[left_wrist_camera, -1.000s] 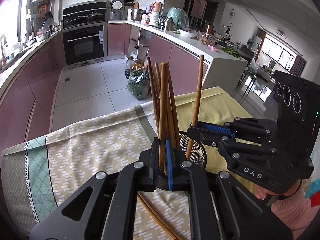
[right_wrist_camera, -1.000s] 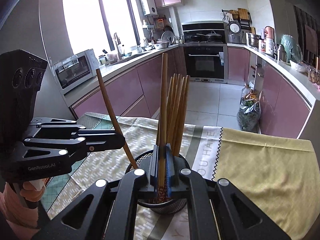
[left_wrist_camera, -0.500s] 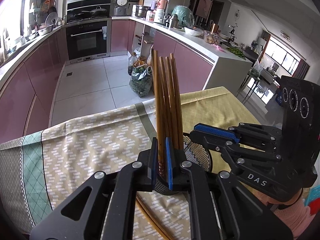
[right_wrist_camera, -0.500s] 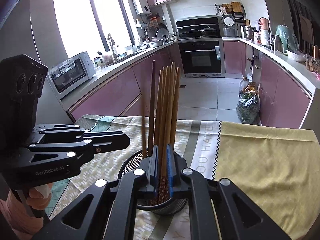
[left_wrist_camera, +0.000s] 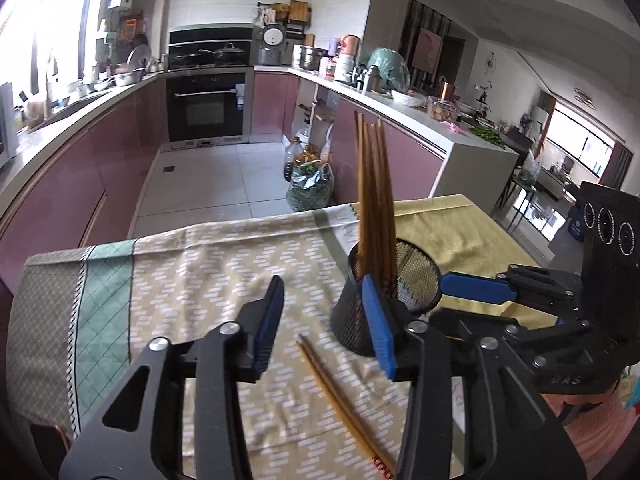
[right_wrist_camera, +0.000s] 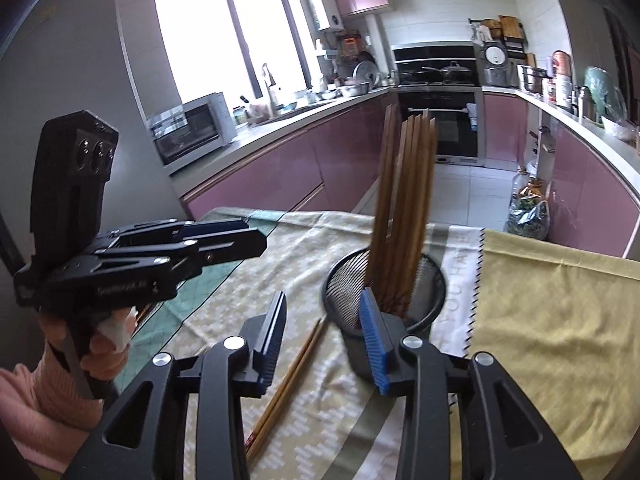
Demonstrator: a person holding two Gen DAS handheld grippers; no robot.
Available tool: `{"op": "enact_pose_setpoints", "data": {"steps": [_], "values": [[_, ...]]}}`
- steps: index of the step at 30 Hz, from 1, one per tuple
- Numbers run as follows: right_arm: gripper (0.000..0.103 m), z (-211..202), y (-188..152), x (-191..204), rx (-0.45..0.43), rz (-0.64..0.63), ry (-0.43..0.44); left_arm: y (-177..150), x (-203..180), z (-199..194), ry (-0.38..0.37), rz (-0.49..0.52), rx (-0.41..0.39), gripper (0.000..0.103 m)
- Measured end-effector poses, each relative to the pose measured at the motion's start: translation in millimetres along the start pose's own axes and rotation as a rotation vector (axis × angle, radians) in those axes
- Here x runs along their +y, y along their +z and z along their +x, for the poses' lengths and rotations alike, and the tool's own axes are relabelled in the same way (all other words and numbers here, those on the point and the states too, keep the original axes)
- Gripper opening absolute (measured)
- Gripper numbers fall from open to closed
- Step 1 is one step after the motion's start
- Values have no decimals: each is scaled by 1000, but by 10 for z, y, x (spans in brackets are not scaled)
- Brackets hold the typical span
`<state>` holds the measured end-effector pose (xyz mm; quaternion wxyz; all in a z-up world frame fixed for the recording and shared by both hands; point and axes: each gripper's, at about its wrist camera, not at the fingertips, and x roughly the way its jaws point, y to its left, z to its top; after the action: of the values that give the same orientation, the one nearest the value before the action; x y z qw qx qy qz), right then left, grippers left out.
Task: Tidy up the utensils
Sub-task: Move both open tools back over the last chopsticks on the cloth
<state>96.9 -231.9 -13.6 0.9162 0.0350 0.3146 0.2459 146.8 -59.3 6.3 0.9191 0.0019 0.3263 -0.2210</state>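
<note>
A black mesh holder [left_wrist_camera: 362,312] [right_wrist_camera: 424,280] stands on the tablecloth with several wooden chopsticks [left_wrist_camera: 374,196] [right_wrist_camera: 408,208] upright in it. A pair of chopsticks [left_wrist_camera: 340,396] [right_wrist_camera: 288,380] lies flat on the cloth beside the holder. My left gripper [left_wrist_camera: 326,324] is open and empty, just in front of the holder. My right gripper [right_wrist_camera: 324,340] is open and empty, close to the holder's near side. Each gripper shows in the other's view, the right one [left_wrist_camera: 476,286] beside the holder, the left one [right_wrist_camera: 236,240] to the left of it.
The table carries a patterned cloth [left_wrist_camera: 200,280] and a yellow cloth [right_wrist_camera: 560,340]. Its far edge drops to the kitchen floor [left_wrist_camera: 216,176]. Pink cabinets and an oven [left_wrist_camera: 206,104] stand beyond.
Both grippers have let go of their chopsticks into the holder and opened. They have pulled back from the holder, so the pair lying on the cloth now shows.
</note>
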Motion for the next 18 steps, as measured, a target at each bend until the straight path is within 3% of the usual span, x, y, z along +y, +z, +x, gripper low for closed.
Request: {"op": "enact_pose_setpoints", "data": {"steps": [2,8,10,18], "values": [[40,17,-76,65,17,-13,1,-143,43,-57,47,-4,-8,61],[42,208,-361,143,115,2,17,-544,186,-83,107,-41,35,71],[42,289,-441,168,146,7,17,-654,215,-83,144,-47,37,82],[45,494,-662,274,217,10,-10,-971,258,-42,160,-63,88,84]]}}
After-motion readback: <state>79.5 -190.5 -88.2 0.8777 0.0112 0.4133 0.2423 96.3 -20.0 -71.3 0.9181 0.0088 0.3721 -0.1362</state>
